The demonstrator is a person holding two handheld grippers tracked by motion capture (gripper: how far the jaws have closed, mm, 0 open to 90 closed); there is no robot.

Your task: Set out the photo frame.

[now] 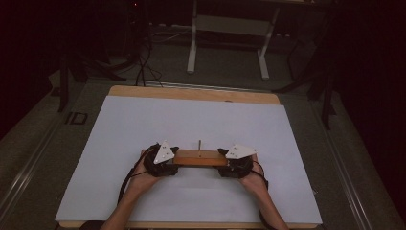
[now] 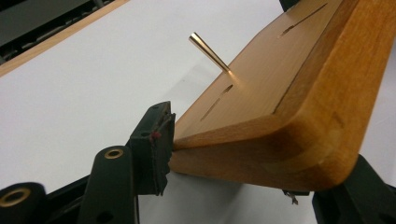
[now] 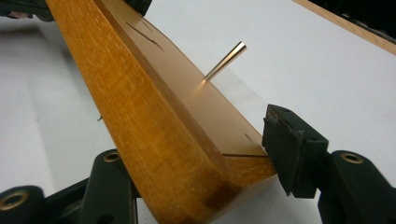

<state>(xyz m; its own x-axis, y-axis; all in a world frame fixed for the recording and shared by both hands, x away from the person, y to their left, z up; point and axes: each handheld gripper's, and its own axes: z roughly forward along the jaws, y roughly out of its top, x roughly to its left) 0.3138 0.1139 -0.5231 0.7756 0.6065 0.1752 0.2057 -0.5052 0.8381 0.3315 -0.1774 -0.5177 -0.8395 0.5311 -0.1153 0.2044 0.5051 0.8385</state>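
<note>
Squarely at the middle of the high view, slightly toward 6 o'clock on the white tabletop (image 1: 191, 120), a wooden board (image 1: 200, 157) lies lengthwise from 9 to 3 o'clock, with a thin brass pin (image 1: 199, 144) standing up from its centre. The left gripper (image 1: 168, 162) meets the board's 9 o'clock end and the right gripper (image 1: 229, 164) its 3 o'clock end, each held by one of the person's hands coming in from 6 o'clock. In the left gripper view the left gripper (image 2: 243, 172) has its fingers (image 2: 154, 149) closed on the rounded end of the board (image 2: 280, 116), one pad pressed against the edge at 9 o'clock and the other finger showing at 4 o'clock beneath the wood; narrow slots are cut in the board's top face, and the pin (image 2: 208, 52) slants toward 11 o'clock. In the right gripper view the right gripper (image 3: 205, 172) likewise clamps the other end of the board (image 3: 154, 116), with one pad at 3 o'clock touching the corner and the other finger (image 3: 112, 186) at 7 o'clock against the side face; the pin (image 3: 225, 61) leans toward 1 o'clock. A wooden strip (image 1: 191, 93) borders the tabletop at 12 o'clock.
</note>
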